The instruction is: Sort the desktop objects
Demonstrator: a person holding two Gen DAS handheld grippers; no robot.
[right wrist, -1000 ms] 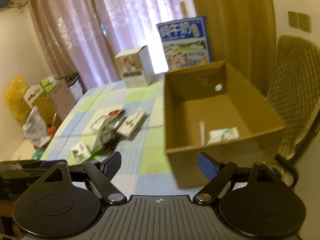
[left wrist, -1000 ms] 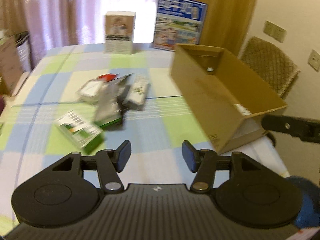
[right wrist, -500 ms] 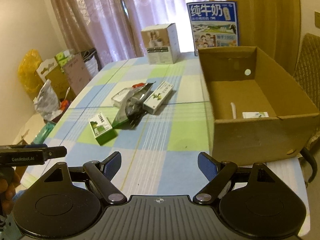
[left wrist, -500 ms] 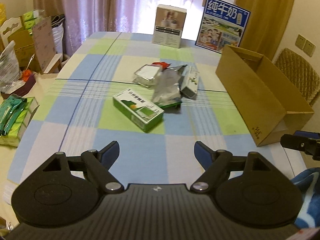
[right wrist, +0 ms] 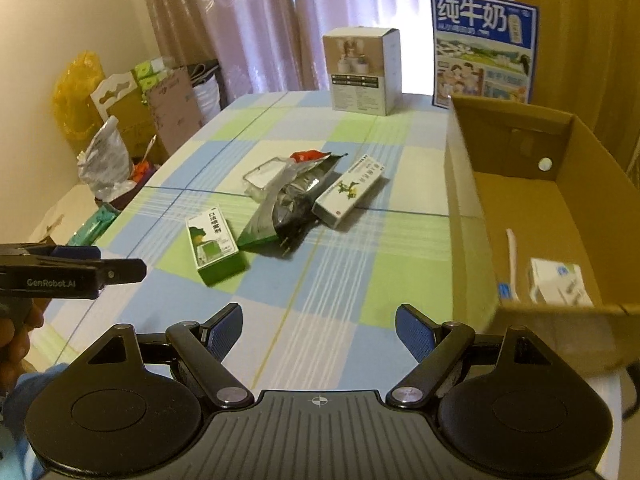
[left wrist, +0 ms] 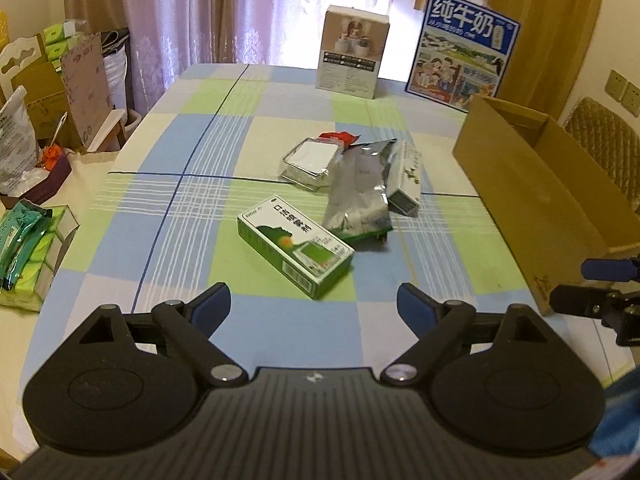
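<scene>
— Left wrist view: how were the left tongs seen?

— They were held wide apart above the near edge of the checked blue, green and cream worktop, with nothing gripped between the blue pads. The green and white rectangular carton lay just beyond them, flat on the cloth.

— And what was found behind that carton?

— A crumpled silver foil pouch was seen touching its far end, partly overlapping a clear plastic tray with a white lid and a long white box printed with a plant. A red wrapper showed at the far side of the pile.

— What was recorded from the right wrist?

— The right tongs were likewise spread wide and empty, held near the front corner of the open brown cardboard box, which stood at the worktop's right edge. Inside it a small white packet and a thin white stick were lying on the bottom.

— Anything at the far end?

— A beige upright carton and a blue milk case were stood there, well apart from the pile.
</scene>
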